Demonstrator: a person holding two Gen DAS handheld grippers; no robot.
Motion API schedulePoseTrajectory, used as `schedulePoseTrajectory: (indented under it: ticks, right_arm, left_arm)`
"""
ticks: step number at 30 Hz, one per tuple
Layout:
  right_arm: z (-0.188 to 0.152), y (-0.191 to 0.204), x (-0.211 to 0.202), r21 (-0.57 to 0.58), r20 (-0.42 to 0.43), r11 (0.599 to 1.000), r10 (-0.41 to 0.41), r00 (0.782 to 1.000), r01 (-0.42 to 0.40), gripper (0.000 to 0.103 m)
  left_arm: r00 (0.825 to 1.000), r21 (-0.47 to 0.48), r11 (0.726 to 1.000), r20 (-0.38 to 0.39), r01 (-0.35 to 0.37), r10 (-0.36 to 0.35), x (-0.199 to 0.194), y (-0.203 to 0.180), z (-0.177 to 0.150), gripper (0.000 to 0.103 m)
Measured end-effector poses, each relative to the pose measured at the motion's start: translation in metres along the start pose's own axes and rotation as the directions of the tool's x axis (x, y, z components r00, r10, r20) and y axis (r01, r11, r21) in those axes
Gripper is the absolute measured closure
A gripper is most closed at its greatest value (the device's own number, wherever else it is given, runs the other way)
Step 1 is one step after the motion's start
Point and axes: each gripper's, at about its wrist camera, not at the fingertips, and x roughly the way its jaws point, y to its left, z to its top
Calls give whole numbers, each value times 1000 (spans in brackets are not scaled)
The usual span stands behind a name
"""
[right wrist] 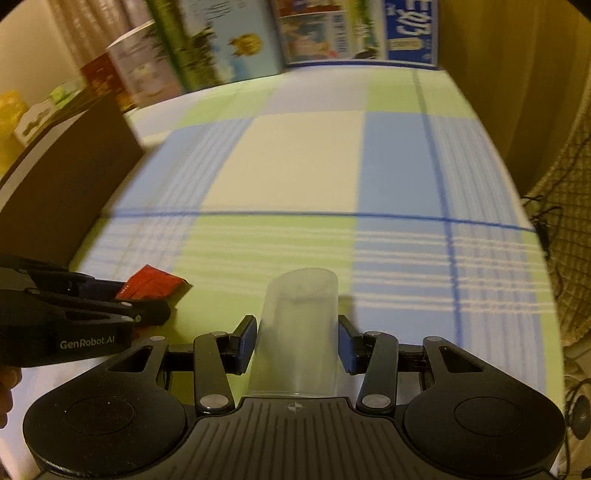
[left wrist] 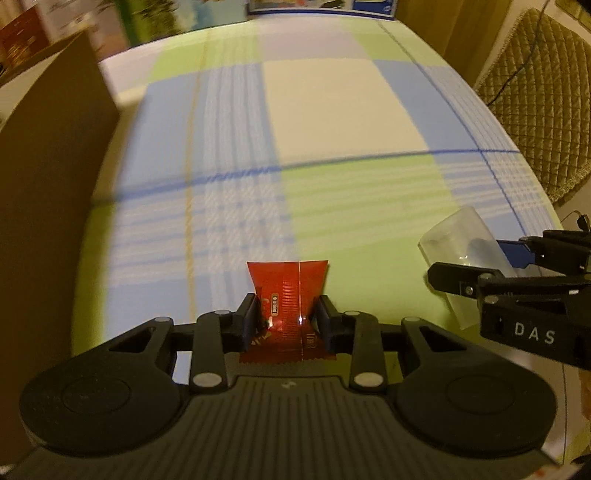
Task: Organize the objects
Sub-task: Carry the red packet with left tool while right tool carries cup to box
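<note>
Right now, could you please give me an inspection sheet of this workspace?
Surface: checked tablecloth, green, blue and cream.
Job's things: red sachet and clear plastic cup, each in a gripper.
Clutter: brown box at the left edge; printed cartons along the far edge.
Grippers: left gripper pinches the sachet; right gripper has its pads on the cup's sides.
Cables: dark cable across the quilted chair.
Surroundings: curtain behind the cartons; blurred.
</note>
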Motion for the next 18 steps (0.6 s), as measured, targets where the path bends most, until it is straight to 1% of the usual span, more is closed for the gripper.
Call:
schedulePoseTrajectory:
  ticks: [5,9,14,18]
  right_arm:
    - [-21,27,-7,-85,-29,994,72,997,-74,60]
    - [-40,47,-14,-155,-55,979,125,991,-133,60]
    - [-59,66,-19,-229,-86,954,179,980,-194,60]
    - [-67,75,-22,-258,-94,943,194,977,-212,60]
  left_arm:
    - [999,-68,997,-14,-33,33,-22,17,-41,74]
    - [998,-136,989,-30,-61,58,-40,28,-73,74]
    - [995,-228,969,-49,-97,88,-61,39,-111,74]
    - [993,-300,946,-51,-119,108,-72,47,-130,74]
